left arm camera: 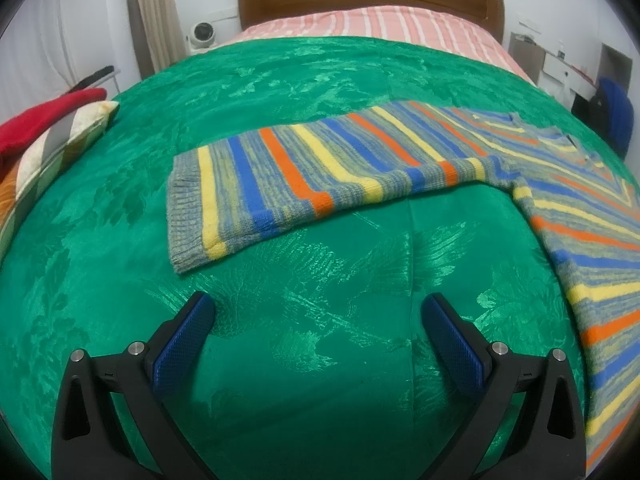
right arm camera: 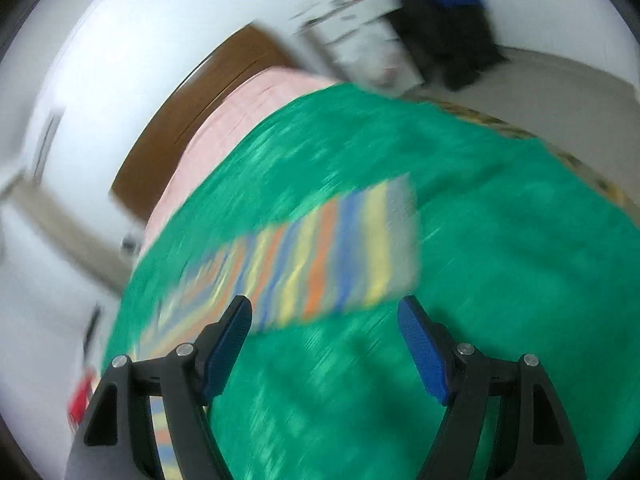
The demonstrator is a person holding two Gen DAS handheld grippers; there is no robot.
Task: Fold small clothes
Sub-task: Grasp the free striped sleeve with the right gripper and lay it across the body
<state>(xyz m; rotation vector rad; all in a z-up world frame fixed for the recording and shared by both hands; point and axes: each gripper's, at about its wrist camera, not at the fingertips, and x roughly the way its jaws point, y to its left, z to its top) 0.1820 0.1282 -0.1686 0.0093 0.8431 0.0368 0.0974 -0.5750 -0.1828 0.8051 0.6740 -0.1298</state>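
Note:
A striped knit sweater (left arm camera: 420,160), blue, orange, yellow and grey, lies flat on the green bedspread (left arm camera: 280,80). One sleeve (left arm camera: 248,196) stretches left, the body runs down the right side. My left gripper (left arm camera: 318,312) is open and empty, hovering over bare bedspread just short of that sleeve. In the blurred, tilted right wrist view the other sleeve (right arm camera: 336,256) lies on the bedspread (right arm camera: 500,240) just beyond my right gripper (right arm camera: 326,316), which is open and empty.
A wooden headboard (left arm camera: 368,0) and pink striped sheet (left arm camera: 380,24) are at the far end. Pillows and a red cloth (left arm camera: 48,112) lie at the bed's left edge. A blue chair (left arm camera: 616,112) and white furniture (left arm camera: 560,68) stand right of the bed.

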